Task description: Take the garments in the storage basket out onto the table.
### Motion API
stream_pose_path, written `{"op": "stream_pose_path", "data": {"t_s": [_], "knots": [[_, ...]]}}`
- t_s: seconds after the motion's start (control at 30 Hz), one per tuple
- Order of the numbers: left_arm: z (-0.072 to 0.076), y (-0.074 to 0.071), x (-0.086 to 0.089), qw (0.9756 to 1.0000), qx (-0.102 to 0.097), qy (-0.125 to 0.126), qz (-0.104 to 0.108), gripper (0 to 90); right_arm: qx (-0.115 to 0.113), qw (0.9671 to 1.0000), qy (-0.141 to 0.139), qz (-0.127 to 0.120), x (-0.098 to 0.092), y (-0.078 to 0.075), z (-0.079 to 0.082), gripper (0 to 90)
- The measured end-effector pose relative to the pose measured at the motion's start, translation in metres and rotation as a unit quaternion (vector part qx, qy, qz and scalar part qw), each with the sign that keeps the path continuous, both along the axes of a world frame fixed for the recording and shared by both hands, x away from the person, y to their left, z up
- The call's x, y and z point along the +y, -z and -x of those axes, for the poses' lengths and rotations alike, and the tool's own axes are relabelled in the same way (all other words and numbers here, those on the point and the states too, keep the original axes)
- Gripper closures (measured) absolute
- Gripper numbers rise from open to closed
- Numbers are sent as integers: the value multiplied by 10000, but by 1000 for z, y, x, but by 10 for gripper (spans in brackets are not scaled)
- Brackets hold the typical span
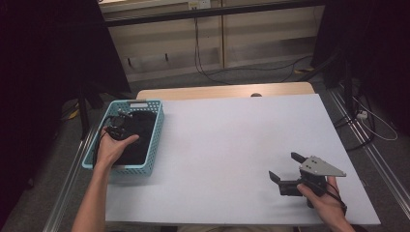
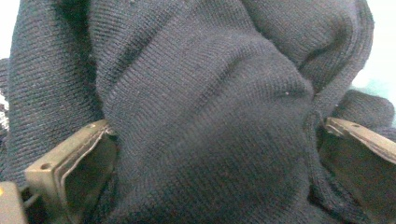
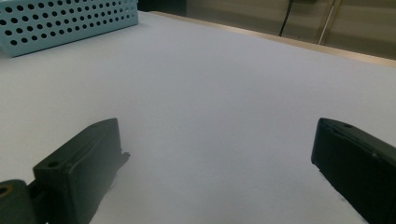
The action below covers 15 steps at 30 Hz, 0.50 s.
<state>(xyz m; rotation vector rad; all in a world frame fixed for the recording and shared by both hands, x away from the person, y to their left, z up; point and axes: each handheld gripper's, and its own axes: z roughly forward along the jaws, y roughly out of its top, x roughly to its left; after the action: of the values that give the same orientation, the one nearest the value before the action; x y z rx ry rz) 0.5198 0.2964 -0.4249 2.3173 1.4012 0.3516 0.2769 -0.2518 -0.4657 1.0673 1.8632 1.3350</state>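
A dark knitted garment [image 1: 140,133] lies inside a light blue perforated basket [image 1: 157,130] at the table's left edge. My left gripper [image 1: 118,126] is pushed down into that basket. In the left gripper view the knit fabric [image 2: 210,70] bulges between the two jaws, which stand wide apart on either side of a fold, so the left gripper [image 2: 215,135] is open. My right gripper [image 1: 284,165] rests low over the white table [image 1: 232,135] near the front right, open, with nothing between its jaws [image 3: 217,140].
The basket's wall [image 3: 65,21] shows far off in the right gripper view. A wooden strip [image 1: 222,91] runs along the table's far edge. Cables trail over the floor behind and to the right of the table.
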Motion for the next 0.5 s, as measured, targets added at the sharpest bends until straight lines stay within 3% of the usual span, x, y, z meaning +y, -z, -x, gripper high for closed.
{"op": "stream_pose_path", "data": {"t_s": [0.1,0.2,0.33,0.5], "knots": [[-1,3,-2,9999,-36,31,-156,0,-1,10000,-24,15,1,0,0,15],[-1,6,-3,9990,-113,257,-347,0,-17,10000,-47,20,1,0,1,14],[1,8,1,9987,-272,340,-257,0,-31,10000,-53,3,0,0,2,14],[2,8,-2,9990,-209,234,-325,0,-25,10000,-44,0,-1,-1,2,15]]}}
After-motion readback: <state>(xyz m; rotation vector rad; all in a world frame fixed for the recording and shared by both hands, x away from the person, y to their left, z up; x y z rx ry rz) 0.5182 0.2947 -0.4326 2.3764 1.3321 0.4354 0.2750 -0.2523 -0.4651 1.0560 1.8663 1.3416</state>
